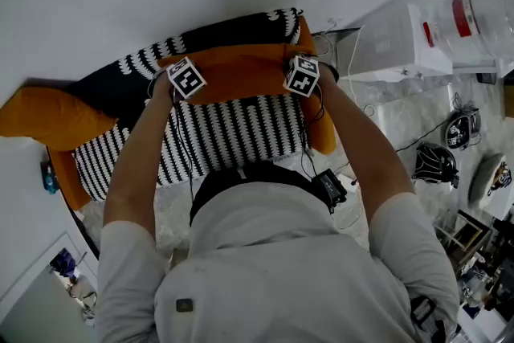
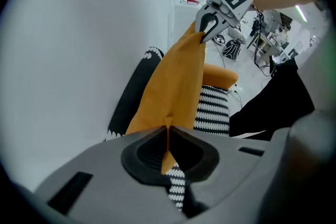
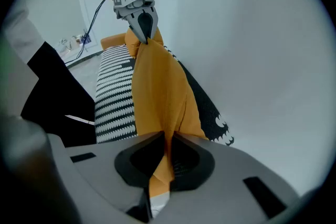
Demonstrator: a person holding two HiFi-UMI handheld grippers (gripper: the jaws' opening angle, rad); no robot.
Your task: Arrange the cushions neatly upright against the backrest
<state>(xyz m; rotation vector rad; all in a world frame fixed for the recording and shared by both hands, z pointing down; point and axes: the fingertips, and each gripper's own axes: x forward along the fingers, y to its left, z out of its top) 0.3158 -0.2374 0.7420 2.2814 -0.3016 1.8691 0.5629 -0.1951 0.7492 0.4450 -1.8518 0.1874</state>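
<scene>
An orange cushion [image 1: 237, 75] hangs stretched between my two grippers over the black-and-white striped sofa seat [image 1: 233, 136], in front of the dark backrest [image 1: 229, 30]. My left gripper [image 1: 185, 79] is shut on the cushion's left top corner, and the fabric is pinched flat between its jaws [image 2: 167, 131]. My right gripper [image 1: 302, 75] is shut on the other top corner [image 3: 169, 136]. Each gripper view shows the cushion [image 2: 176, 81] [image 3: 157, 86] running to the opposite gripper. A second orange cushion [image 1: 52, 118] lies at the sofa's left end.
The sofa has orange armrests [image 1: 323, 128] and stands against a white wall. At the right are a white appliance [image 1: 393, 40], a large water bottle [image 1: 480, 12], cables and dark gear [image 1: 434, 164] on the marble floor.
</scene>
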